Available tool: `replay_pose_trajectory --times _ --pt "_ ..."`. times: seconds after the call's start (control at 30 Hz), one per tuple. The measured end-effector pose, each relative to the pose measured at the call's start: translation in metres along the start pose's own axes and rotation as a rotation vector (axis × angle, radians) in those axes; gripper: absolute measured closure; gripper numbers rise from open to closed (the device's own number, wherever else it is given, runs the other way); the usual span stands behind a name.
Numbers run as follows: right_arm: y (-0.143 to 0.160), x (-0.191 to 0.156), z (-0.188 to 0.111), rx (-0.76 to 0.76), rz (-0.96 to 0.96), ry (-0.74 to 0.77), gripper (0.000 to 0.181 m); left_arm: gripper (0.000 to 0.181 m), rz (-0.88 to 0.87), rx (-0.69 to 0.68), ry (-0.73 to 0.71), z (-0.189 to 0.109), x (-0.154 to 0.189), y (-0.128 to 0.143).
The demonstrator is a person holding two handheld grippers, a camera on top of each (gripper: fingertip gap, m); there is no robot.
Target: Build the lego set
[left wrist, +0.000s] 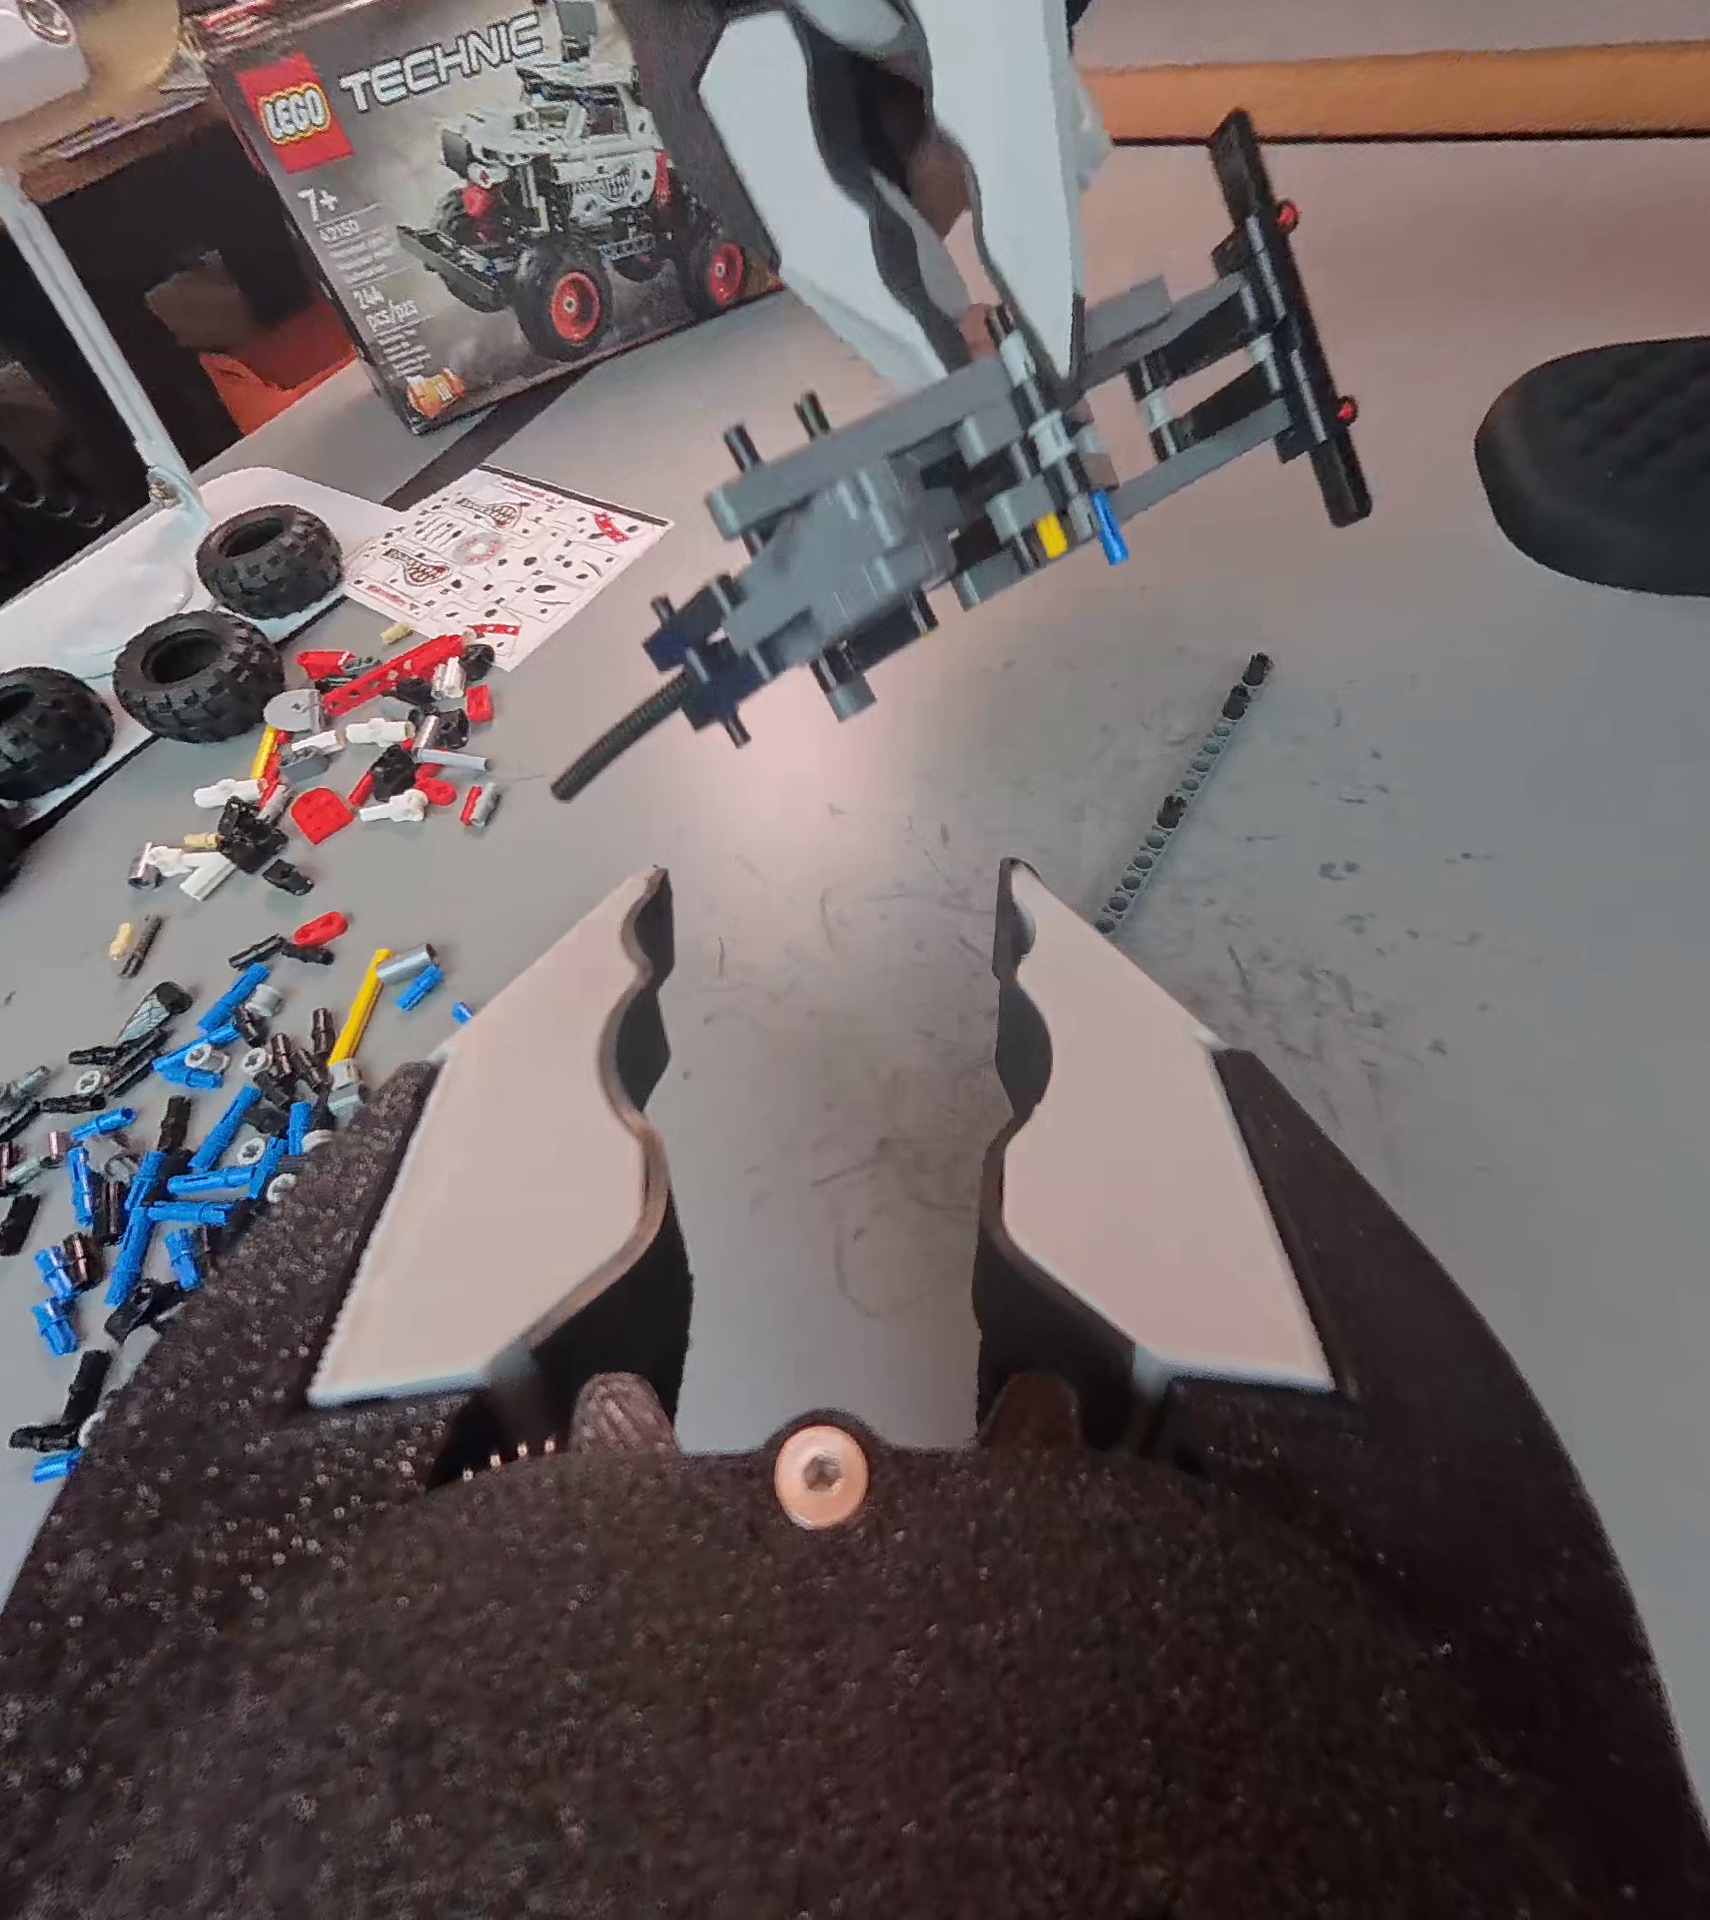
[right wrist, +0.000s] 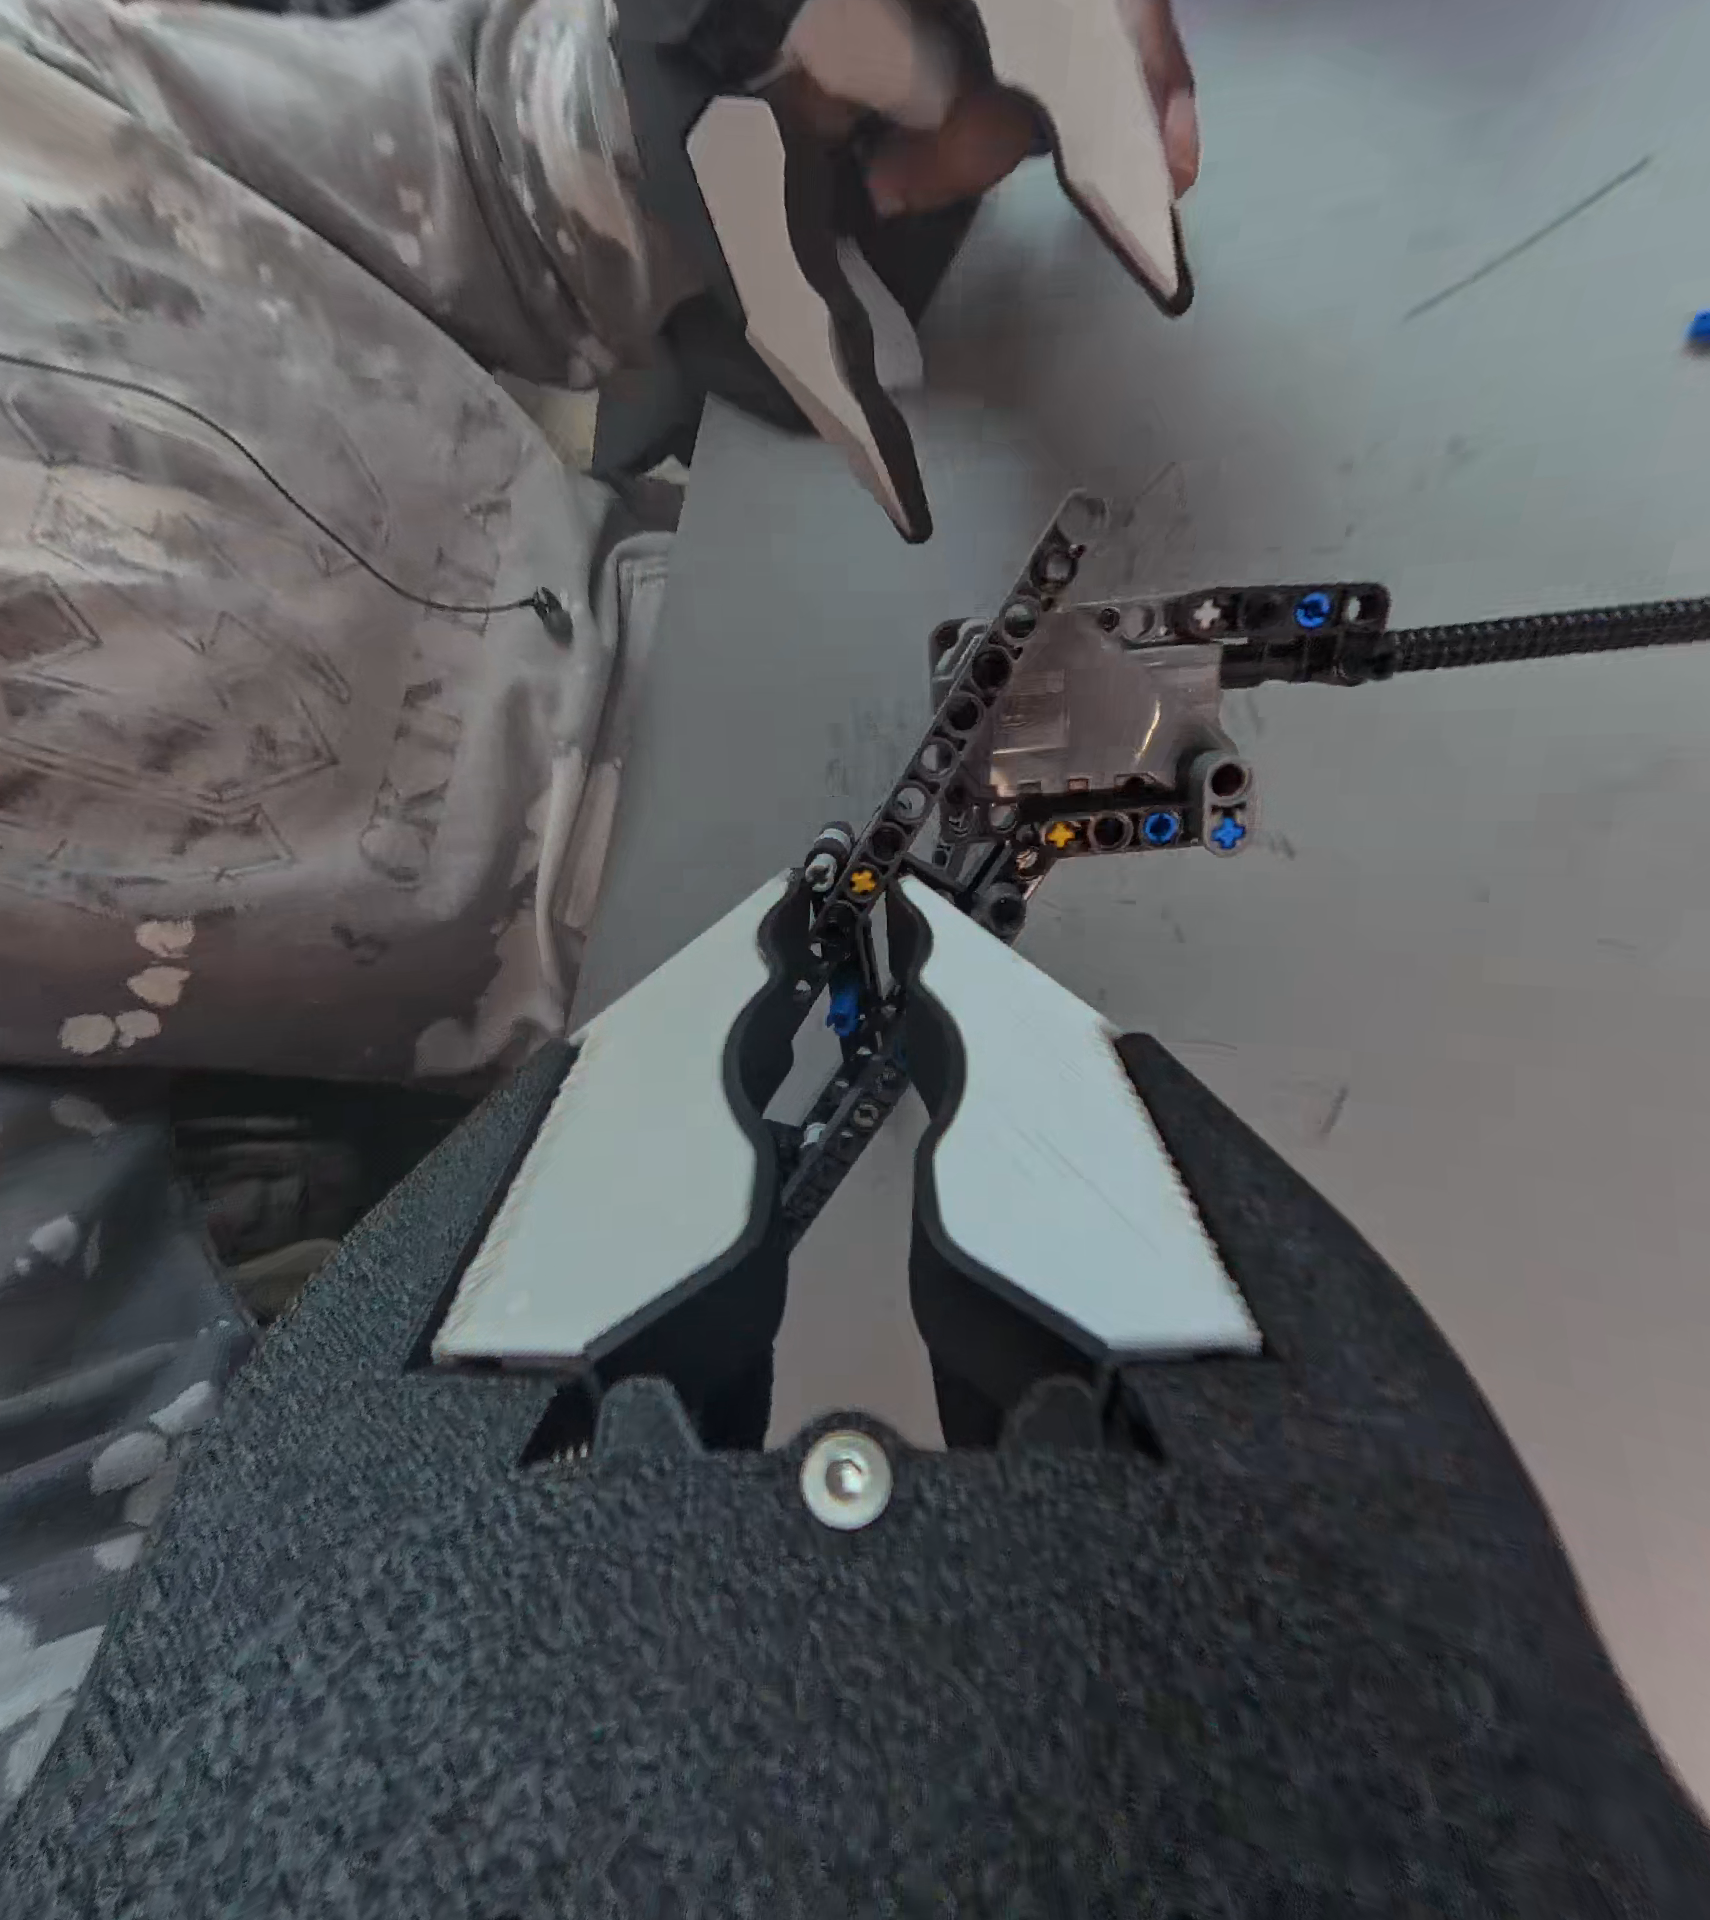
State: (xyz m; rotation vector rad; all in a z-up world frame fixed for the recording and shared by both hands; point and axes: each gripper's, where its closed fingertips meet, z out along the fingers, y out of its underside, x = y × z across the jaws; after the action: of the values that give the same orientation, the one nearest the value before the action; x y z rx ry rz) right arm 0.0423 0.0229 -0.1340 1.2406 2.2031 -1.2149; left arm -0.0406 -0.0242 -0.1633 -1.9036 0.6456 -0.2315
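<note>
My right gripper (right wrist: 846,894) is shut on the grey and black lego chassis (right wrist: 1090,707) and holds it in the air above the table. The chassis has a ribbed black hose (right wrist: 1578,629) sticking out. In the left wrist view the same chassis (left wrist: 944,499) hangs from the right gripper (left wrist: 1012,353). My left gripper (left wrist: 835,883) is open and empty, low over the grey table (left wrist: 1350,1039), a short way in front of the chassis. It also shows in the right wrist view (right wrist: 1048,416), open. A long grey beam (left wrist: 1183,800) lies on the table.
Loose blue, black, red and white pieces (left wrist: 207,1091) lie spread at the left. Several black tyres (left wrist: 196,675) and a sticker sheet (left wrist: 508,561) lie behind them. The lego box (left wrist: 477,197) stands at the back. A black pad (left wrist: 1661,468) is at the right. A person's camouflage clothing (right wrist: 207,623) is close by. Spacing between my two grippers at the tips: around 11 cm.
</note>
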Motion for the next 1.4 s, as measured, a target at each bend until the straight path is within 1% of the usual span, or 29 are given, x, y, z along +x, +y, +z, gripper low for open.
replay_pose_trajectory --times 0.07,0.13,0.2,0.27,0.37,0.47,0.5,0.53,0.57,0.6,0.67,0.73,0.8,0.87,0.9,0.97,1.0,1.03,1.07,1.13,1.2,1.27,1.3,1.33,1.4 --pt "0.009 0.007 0.017 -0.080 -0.007 -0.054 0.167 0.117 0.020 -0.027 0.008 0.004 0.003 0.006" --pt "0.015 0.013 0.028 -0.160 -0.012 -0.100 0.168 0.116 0.036 -0.056 0.002 0.008 0.002 0.013" --pt "0.019 0.024 0.035 -0.237 -0.017 -0.106 0.168 0.116 0.045 -0.082 0.000 0.011 0.000 0.018" --pt "0.017 0.027 0.035 -0.284 -0.010 -0.146 0.168 0.115 0.047 -0.113 0.004 0.015 -0.003 0.023" --pt "0.009 0.043 0.028 -0.345 -0.028 -0.075 0.166 0.112 0.096 -0.188 0.014 0.025 -0.011 0.031" --pt "0.012 0.070 0.020 -0.416 -0.031 0.068 0.163 0.112 0.200 -0.255 0.014 0.038 -0.028 0.031" --pt "0.011 0.077 0.019 -0.408 -0.033 0.102 0.155 0.111 0.218 -0.275 0.029 0.042 -0.032 0.031" --pt "0.009 0.080 0.019 -0.392 -0.031 0.132 0.151 0.106 0.215 -0.302 0.061 0.048 -0.035 0.032" --pt "0.008 0.083 0.018 -0.377 -0.051 0.182 0.145 0.100 0.194 -0.342 0.112 0.052 -0.034 0.037" --pt "0.005 0.087 0.015 -0.351 -0.088 0.254 0.139 0.100 0.172 -0.376 0.164 0.056 -0.032 0.041" --pt "-0.001 0.083 0.007 -0.268 -0.131 0.370 0.132 0.108 0.159 -0.388 0.226 0.063 -0.029 0.044" --pt "-0.004 0.070 0.002 -0.165 -0.156 0.448 0.128 0.121 0.157 -0.383 0.249 0.067 -0.027 0.044" --pt "0.001 0.057 0.007 -0.085 -0.169 0.525 0.127 0.129 0.158 -0.373 0.256 0.070 -0.024 0.044" --pt "0.013 0.058 0.018 -0.064 -0.173 0.630 0.122 0.131 0.147 -0.378 0.243 0.073 -0.022 0.043" --pt "0.018 0.061 0.023 -0.058 -0.170 0.681 0.122 0.131 0.133 -0.388 0.235 0.074 -0.022 0.042" --pt "0.014 0.073 0.011 0.004 -0.156 0.832 0.153 0.132 0.086 -0.420 0.214 0.074 -0.021 0.042" --pt "0.014 0.074 0.008 0.001 -0.155 0.838 0.157 0.134 0.052 -0.435 0.197 0.074 -0.020 0.042" --pt "0.012 0.075 0.004 -0.004 -0.198 0.852 0.165 0.139 0.015 -0.445 0.177 0.073 -0.019 0.041" --pt "0.011 0.076 -0.001 -0.016 -0.245 0.879 0.170 0.149 -0.020 -0.444 0.166 0.071 -0.017 0.038" --pt "0.012 0.080 -0.002 -0.051 -0.248 0.898 0.159 0.150 -0.051 -0.451 0.157 0.065 -0.011 0.037" --pt "0.003 0.073 0.001 0.003 -0.262 0.901 0.154 0.149 -0.008 -0.456 0.100 0.062 -0.014 0.040" --pt "-0.004 0.059 -0.002 0.050 -0.303 0.938 0.155 0.150 0.050 -0.440 0.062 0.057 -0.016 0.041" --pt "-0.001 0.048 0.001 0.050 -0.318 0.934 0.156 0.149 0.076 -0.423 0.051 0.054 -0.017 0.040" --pt "0.008 0.036 0.009 0.030 -0.321 0.902 0.156 0.148 0.093 -0.405 0.036 0.050 -0.018 0.039" --pt "0.040 0.016 0.030 -0.037 -0.298 0.830 0.156 0.143 0.094 -0.385 0.003 0.040 -0.022 0.038"
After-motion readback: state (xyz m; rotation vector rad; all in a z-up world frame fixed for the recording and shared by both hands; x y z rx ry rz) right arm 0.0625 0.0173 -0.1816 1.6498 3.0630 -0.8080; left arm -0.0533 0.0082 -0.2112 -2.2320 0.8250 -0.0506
